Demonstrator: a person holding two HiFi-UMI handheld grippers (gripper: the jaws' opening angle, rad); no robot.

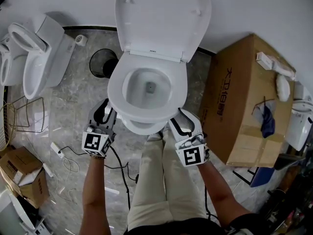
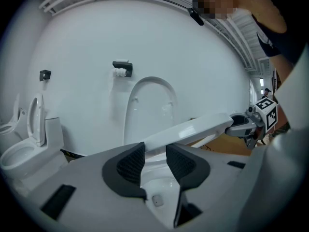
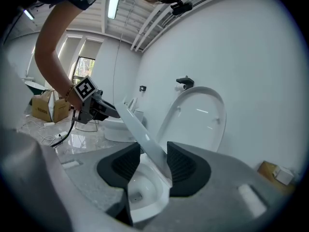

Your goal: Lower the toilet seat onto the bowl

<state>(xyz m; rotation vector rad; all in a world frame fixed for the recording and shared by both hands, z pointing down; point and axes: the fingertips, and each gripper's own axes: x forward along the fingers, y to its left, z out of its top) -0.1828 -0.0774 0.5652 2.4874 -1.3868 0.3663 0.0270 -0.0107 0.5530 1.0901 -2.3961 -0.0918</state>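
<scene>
Gripping seat (image 1: 115, 89) at front rim: left gripper (image 1: 108, 110) fingers clamped on left edge, right gripper (image 1: 177, 117) fingers clamped on right edge. Holding seat tilted, partway down over bowl (image 1: 144, 127), below upright lid (image 1: 161, 18).

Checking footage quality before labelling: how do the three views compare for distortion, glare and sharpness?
Head view: evenly lit, sharp, mild bending. Left gripper view: strong fisheye, dark corners, toilet seat sharp. Right gripper view: same fisheye, ceiling lamp blown out, floor glossy with reflections.
</scene>
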